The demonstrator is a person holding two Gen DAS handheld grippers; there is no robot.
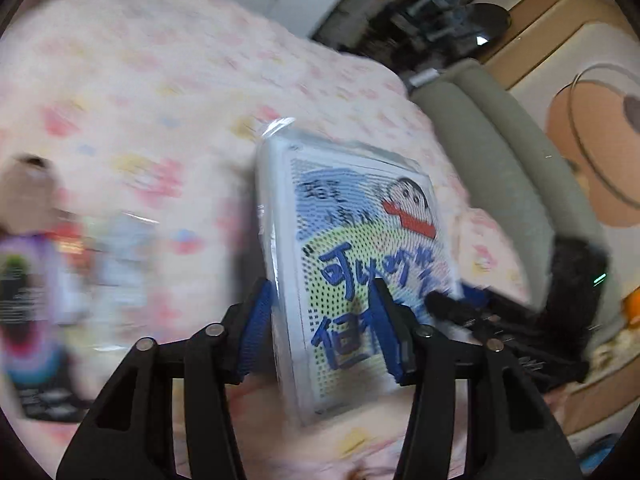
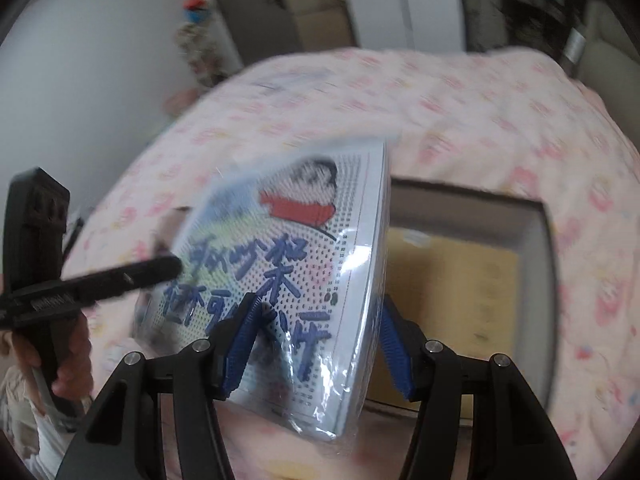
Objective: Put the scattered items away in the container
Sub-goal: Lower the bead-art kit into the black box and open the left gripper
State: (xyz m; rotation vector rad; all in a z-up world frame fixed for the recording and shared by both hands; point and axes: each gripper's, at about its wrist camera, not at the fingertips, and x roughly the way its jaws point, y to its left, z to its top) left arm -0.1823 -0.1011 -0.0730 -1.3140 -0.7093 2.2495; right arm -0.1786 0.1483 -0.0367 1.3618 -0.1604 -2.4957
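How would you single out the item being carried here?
Over the pink patterned bedspread, between both hand-held grippers, is a flat plastic-wrapped pack. Unlike the blurred packets lying on the bed, it shows a cartoon face, a red scarf and blue handwritten characters.

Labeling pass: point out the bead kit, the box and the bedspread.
bead kit (image 1: 360, 248): left wrist view, printed front face.
box (image 2: 460, 280): right wrist view, brown inner floor.
bedspread (image 2: 480, 120): right wrist view, pink patterned top beyond the box.
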